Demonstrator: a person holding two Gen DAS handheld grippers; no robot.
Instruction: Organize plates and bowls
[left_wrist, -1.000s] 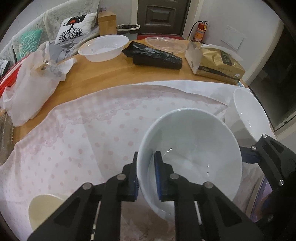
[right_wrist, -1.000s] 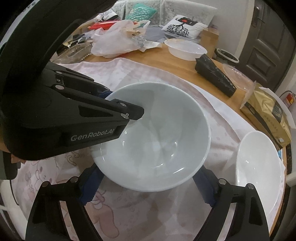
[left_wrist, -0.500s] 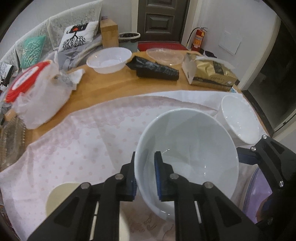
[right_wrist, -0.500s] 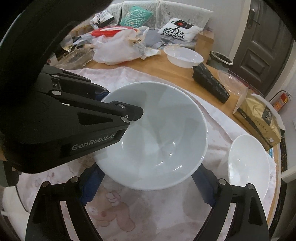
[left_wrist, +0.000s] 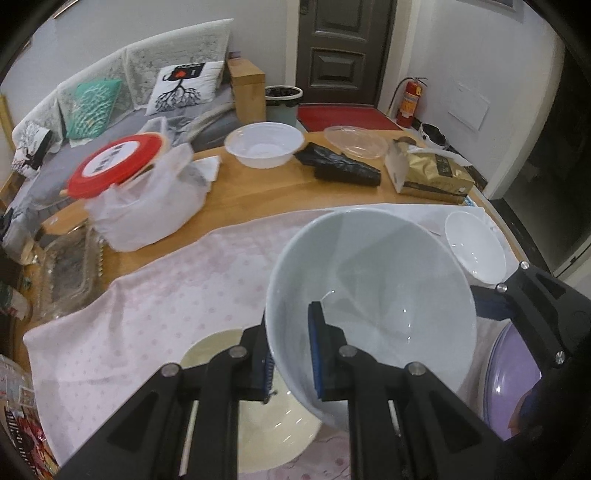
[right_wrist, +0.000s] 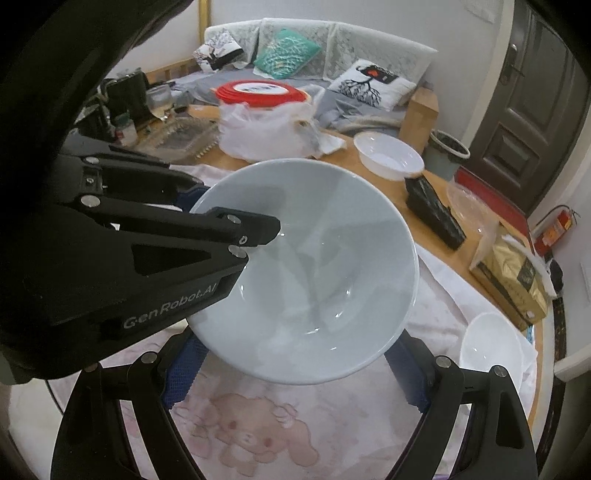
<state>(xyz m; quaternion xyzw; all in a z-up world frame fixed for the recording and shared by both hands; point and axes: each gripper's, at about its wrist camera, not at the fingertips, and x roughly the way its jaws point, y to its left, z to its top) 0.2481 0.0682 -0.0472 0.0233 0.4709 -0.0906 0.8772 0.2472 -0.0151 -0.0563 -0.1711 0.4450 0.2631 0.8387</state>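
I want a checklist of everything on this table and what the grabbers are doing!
Surface: wooden table, pink dotted cloth over the near part.
Job's things: big white bowl held up; small white bowl, cream plate, purple plate on the cloth.
Clutter: red-lidded tub in a plastic bag, black bag, gold packet.
Grippers: left tool pinches the big bowl's rim; right tool spread under it.
Cables: nothing seen.
Surroundings: sofa, door, fire extinguisher.

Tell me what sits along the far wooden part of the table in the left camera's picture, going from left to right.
Red-lidded container in a white plastic bag → white bowl → black bag → clear plastic dish → gold package.
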